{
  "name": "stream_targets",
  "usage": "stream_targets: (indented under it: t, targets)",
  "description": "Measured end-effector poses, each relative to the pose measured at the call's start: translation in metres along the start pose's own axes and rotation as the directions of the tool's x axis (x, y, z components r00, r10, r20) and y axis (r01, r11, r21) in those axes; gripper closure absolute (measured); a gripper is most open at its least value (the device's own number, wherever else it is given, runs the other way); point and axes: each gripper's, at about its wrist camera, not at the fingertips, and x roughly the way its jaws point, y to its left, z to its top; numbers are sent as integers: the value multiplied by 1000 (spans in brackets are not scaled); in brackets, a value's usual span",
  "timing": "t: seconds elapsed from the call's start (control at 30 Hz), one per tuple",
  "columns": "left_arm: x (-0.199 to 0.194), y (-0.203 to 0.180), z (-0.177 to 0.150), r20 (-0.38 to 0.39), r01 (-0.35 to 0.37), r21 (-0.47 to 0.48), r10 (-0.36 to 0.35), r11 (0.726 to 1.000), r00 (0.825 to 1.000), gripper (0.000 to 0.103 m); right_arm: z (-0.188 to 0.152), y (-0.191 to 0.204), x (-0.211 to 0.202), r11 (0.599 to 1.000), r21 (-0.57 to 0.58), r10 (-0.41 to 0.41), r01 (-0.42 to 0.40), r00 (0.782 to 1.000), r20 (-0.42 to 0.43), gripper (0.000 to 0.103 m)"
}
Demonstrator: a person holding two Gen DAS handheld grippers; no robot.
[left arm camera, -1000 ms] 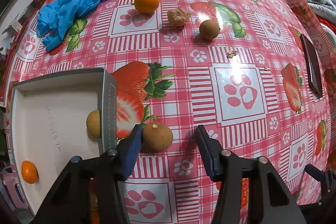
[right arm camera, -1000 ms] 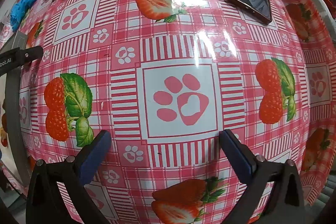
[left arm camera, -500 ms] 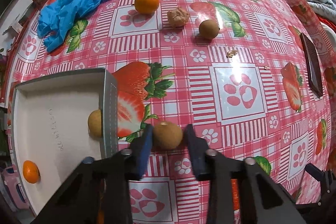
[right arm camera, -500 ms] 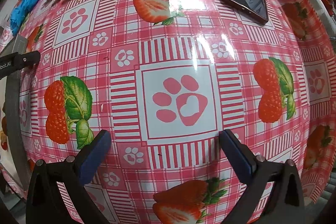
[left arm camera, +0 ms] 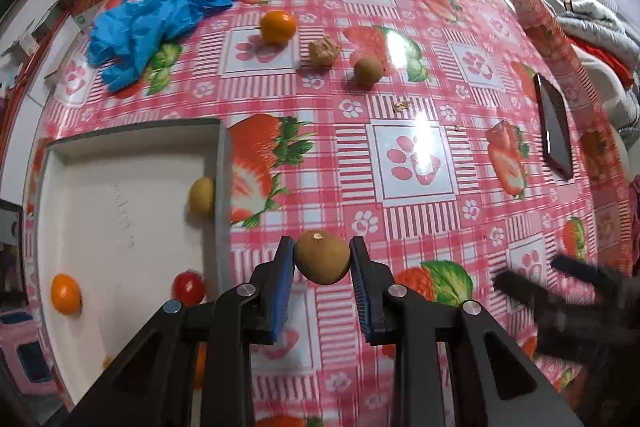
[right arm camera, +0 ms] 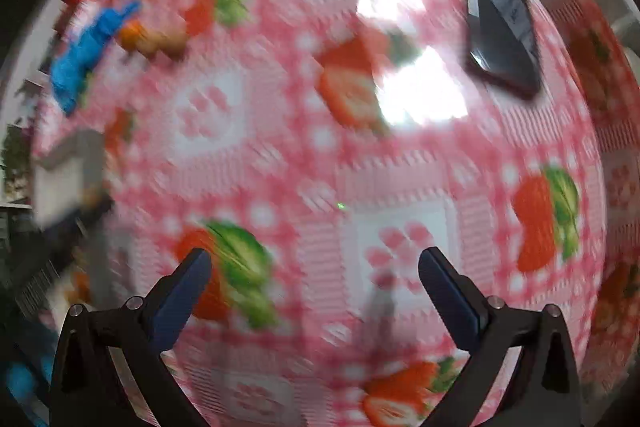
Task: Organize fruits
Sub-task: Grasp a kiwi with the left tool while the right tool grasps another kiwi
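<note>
- Gripping a round brown-green kiwi-like fruit (left arm camera: 322,257) with a pale speck on top, the left gripper (left arm camera: 322,267) has its blue-padded jaws clenched on both sides, just right of the tray wall.
- The shallow white rectangular tray (left arm camera: 120,203) with its grey rim holds a yellowish round fruit (left arm camera: 201,195), a small red tomato (left arm camera: 188,288) and a small orange (left arm camera: 65,294).
- The right gripper (right arm camera: 314,277) hangs with jaws spread wide, nothing between them, over the blurry pink strawberry-print counter (right arm camera: 280,147).
</note>
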Motion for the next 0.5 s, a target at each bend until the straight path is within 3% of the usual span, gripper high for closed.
stream_targets:
  t: [0.2, 0.4, 0.5]
  targets:
    - [-21, 26, -11, -1, -44, -47, 44, 998, 999, 74, 58, 56, 4, 997, -62, 56, -53, 997, 47, 0]
    - [-29, 58, -15, -4, -77, -108, 77, 991, 997, 74, 91, 102, 27, 988, -153, 12, 5, 994, 105, 3]
    - [-32, 69, -16, 5, -96, -122, 97, 988, 995, 74, 108, 114, 40, 983, -180, -14, 35, 993, 114, 9]
